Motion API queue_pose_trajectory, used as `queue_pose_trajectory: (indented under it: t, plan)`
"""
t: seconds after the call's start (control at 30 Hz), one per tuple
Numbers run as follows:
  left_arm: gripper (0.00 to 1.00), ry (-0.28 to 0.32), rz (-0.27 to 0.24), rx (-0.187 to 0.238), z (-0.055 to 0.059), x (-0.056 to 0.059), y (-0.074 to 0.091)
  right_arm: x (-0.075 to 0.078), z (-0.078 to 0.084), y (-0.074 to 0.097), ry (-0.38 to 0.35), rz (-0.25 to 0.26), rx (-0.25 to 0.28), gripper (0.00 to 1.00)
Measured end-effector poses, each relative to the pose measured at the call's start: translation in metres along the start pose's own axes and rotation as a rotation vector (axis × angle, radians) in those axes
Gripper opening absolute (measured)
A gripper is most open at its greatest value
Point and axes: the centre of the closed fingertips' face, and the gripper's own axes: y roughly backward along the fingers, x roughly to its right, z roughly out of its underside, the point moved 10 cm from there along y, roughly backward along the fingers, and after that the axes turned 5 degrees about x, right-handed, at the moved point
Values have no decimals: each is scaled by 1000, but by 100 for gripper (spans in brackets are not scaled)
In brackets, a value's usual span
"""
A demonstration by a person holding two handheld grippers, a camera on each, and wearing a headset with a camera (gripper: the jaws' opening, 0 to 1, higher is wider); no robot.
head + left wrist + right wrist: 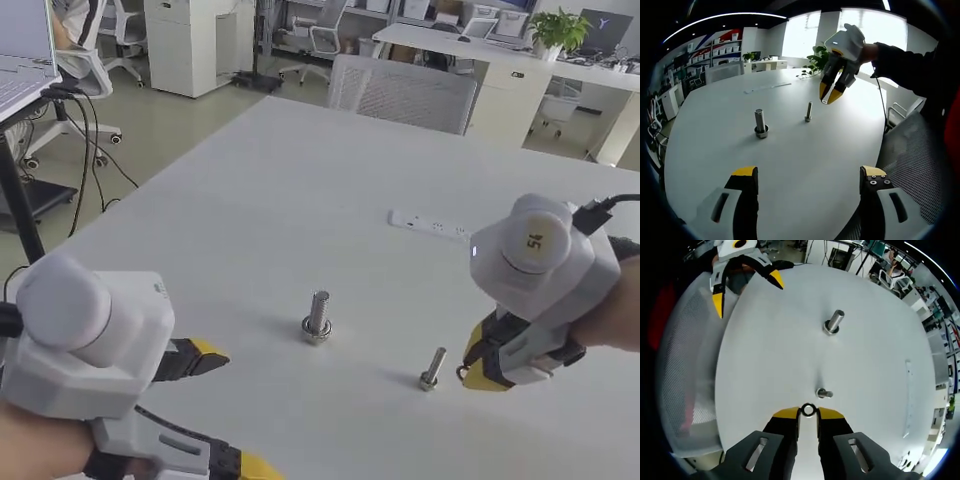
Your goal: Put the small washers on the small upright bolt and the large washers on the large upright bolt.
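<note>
Two bolts stood upright on the white table, well apart: the large bolt toward the middle, the small bolt nearer the right gripper. The right gripper was pressed nearly together, pinching a small washer by its rim between the yellow tips, hole visible. It was held above the table just short of the small bolt, not over it yet. The left gripper was spread wide with nothing in it, low at the table's near edge, well away from both bolts. The large bolt had a wider ring at its base; couldn't tell if that was a washer or the bolt's head.

Step judged: bringing the washer to the small bolt, threading not begun.

Risks:
- The grip was on the rim only, so a slight slackening or a knock on the bolt top would likely drop the washer and let it roll on the smooth top.
- The small bolt looked thin and free-standing on its head, so coming down off-centre or tilted would likely tip it.
- The hole needed to be level and lined up with the shank, else it would snag on the threads.
- The left gripper was too far off to steady anything.
</note>
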Motion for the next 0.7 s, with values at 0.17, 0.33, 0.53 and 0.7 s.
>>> queue_pose_trajectory:
  t: [0.17,0.33,0.53,0.7]
  plan:
    - [83,2,-1,-1,1,0,1,6,-7,0,14,14,3,14]
    - [83,2,1,-6,1,1,1,10,-10,-2,18,20,3,14]
    - [83,5,1,-10,2,0,0,15,-12,-8,20,23,1,14]
    - [83,8,1,-11,1,-1,-1,20,-11,-11,23,28,-10,14]
